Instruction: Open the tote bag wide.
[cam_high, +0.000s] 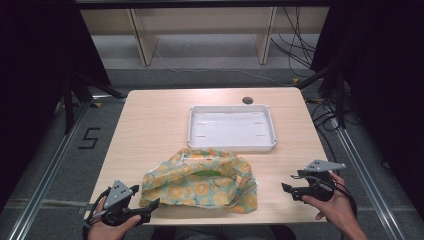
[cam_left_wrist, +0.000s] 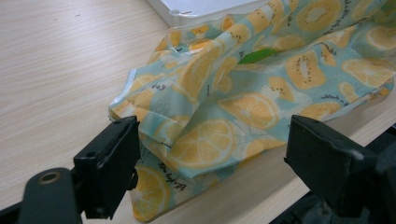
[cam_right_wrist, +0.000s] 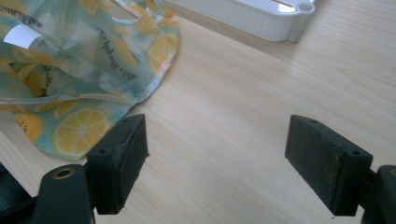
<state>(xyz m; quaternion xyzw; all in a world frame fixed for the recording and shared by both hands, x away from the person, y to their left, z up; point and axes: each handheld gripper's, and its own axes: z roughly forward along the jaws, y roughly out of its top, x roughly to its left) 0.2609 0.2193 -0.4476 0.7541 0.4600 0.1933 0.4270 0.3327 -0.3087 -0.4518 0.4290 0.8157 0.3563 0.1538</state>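
Observation:
A crumpled cloth bag (cam_high: 200, 180) printed with orange and kiwi slices on pale blue lies at the table's front middle, a green patch showing in its folds. My left gripper (cam_high: 150, 197) is open at the bag's front left corner; in the left gripper view the cloth (cam_left_wrist: 243, 107) lies between and beyond the jaws, untouched as far as I can tell. My right gripper (cam_high: 292, 184) is open over bare wood to the right of the bag (cam_right_wrist: 79, 70), a short gap away. An empty white tray (cam_high: 231, 127) sits behind the bag.
The tray's corner shows at the top of the left gripper view (cam_left_wrist: 196, 8) and of the right gripper view (cam_right_wrist: 261, 16). A dark round hole (cam_high: 247, 100) is in the tabletop behind the tray. The wooden table's (cam_high: 150, 120) front edge lies just under both hands.

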